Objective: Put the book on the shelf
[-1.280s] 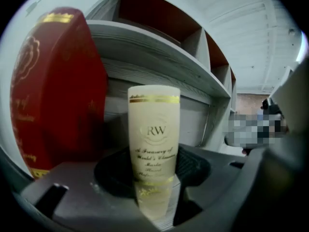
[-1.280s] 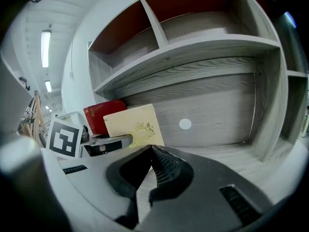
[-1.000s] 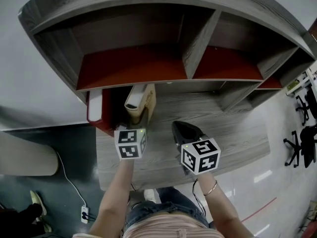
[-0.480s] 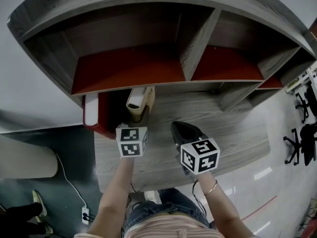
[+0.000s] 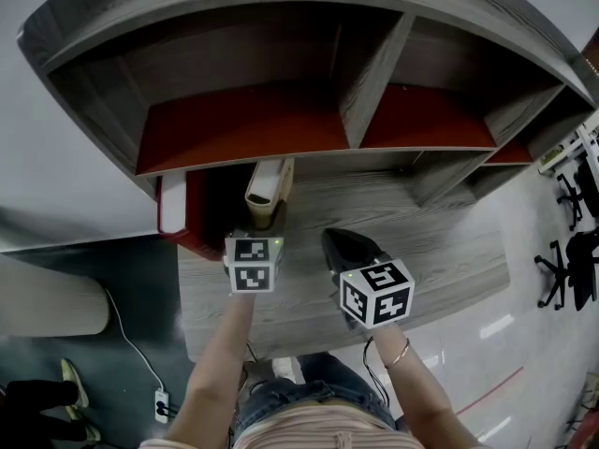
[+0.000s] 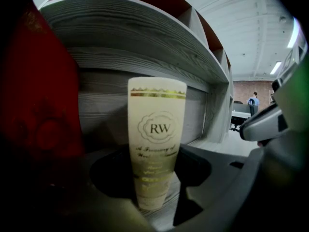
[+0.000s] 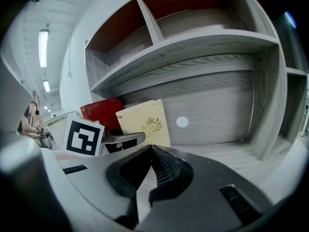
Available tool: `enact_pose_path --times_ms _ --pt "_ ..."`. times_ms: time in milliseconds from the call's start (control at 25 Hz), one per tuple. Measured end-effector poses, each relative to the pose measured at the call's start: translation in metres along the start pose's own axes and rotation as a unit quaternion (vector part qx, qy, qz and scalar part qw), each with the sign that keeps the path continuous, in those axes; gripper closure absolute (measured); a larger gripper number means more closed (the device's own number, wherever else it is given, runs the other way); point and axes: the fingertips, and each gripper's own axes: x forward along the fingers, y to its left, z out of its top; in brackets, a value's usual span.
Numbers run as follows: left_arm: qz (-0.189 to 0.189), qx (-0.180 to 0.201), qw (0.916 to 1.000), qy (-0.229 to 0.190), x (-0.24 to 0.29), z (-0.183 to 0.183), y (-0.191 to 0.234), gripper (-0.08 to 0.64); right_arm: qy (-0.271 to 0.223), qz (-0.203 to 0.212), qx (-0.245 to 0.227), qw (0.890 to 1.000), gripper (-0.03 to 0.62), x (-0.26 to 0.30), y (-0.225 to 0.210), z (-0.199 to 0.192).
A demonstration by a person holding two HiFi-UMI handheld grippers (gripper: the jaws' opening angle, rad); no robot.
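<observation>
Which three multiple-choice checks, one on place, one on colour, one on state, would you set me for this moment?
1. Where is the cream book?
A. In an upper red-floored compartment.
B. Below the lowest board of the shelf, at desk level.
C. On the floor.

2. What colour is the book beside it?
A. Blue.
B. Green.
C. Red.

3. How are the right tongs?
A. Shut, empty.
B. Open round the cream book.
C. Wide open, empty.

Answers:
1 B: the left tongs clamp it under that board, spine towards the camera.
2 C: the red book stands next to it.
3 A: the jaws meet with nothing between them.
</observation>
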Motion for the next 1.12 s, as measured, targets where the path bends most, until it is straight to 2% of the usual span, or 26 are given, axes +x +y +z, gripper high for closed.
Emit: enact_pose_path --times_ms 200,560,960,1120 --pt "0.006 0.001 1.0 0.008 -0.007 -0.005 0.0 0.34 -0.002 -0.003 0.002 1.0 0.583 -0.007 0.002 -0.002" --pt "0.007 -0.008 0.9999 -0.014 -0.043 0.0 0.003 0.334 -0.012 0.002 0.003 1.0 0.583 -0.018 0.025 -0.005" --pt "-0.008 -0.031 0.9991 -0.029 -0.1 0.001 -0.007 0.336 -0.028 -0.001 0.003 1.0 0.583 -0.041 0.055 -0.013" --pt "-0.023 -0.04 0.9985 -0.028 -0.124 -0.007 -0.013 0.361 -0.033 0.0 0.002 0.999 0.583 -0.05 0.07 -0.017"
